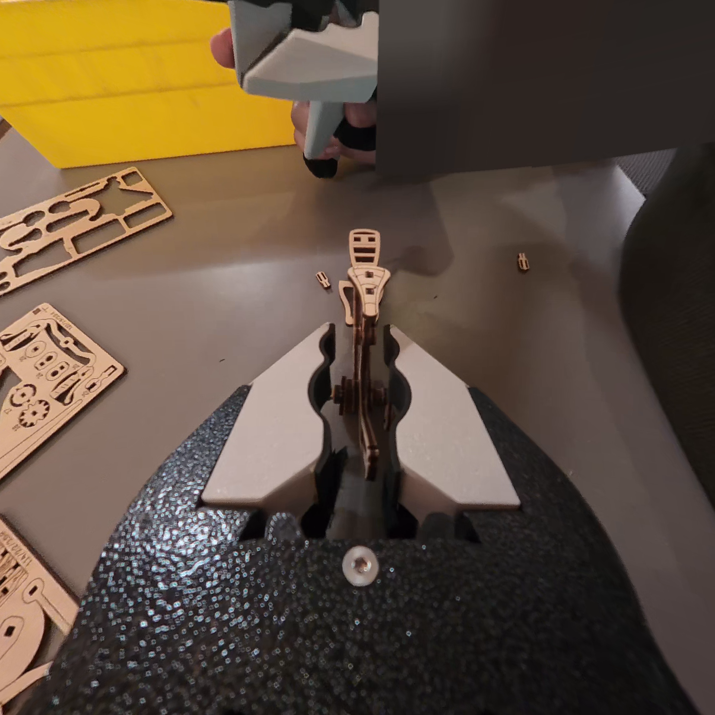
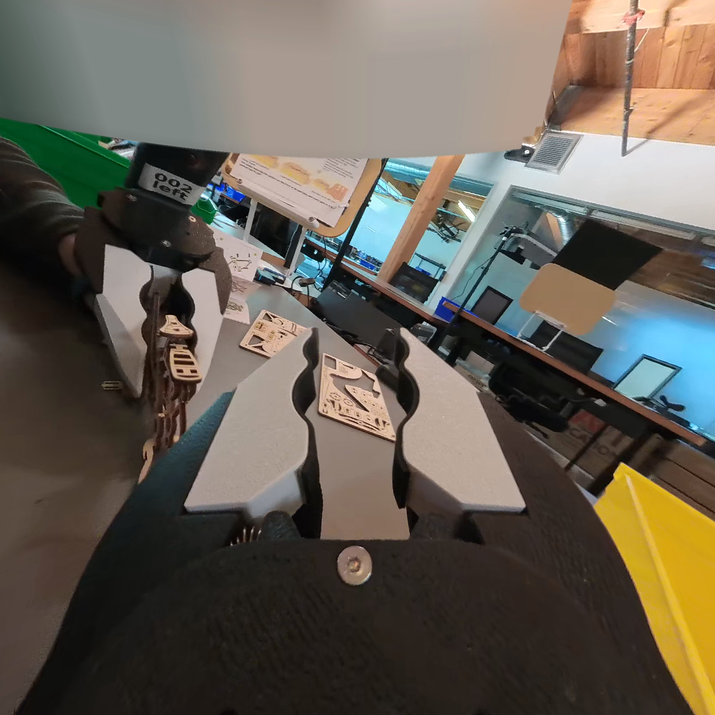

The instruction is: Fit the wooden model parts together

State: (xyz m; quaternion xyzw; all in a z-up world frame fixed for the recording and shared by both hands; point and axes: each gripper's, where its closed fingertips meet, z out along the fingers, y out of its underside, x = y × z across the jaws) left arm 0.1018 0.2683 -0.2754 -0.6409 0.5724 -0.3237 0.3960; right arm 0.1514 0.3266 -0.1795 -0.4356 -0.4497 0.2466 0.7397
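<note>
**Left gripper holds the wooden model, right gripper is empty**

Left gripper [image 1: 360,336] has its two grey fingers closed narrowly on the wooden model [image 1: 363,348], which stands on edge between them and sticks out past the tips over the grey table [image 1: 232,294]. Right gripper [image 2: 358,340] is parted with nothing between its fingers, just beside the model. Wooden part sheets [image 1: 58,371] lie flat to the left.
</note>
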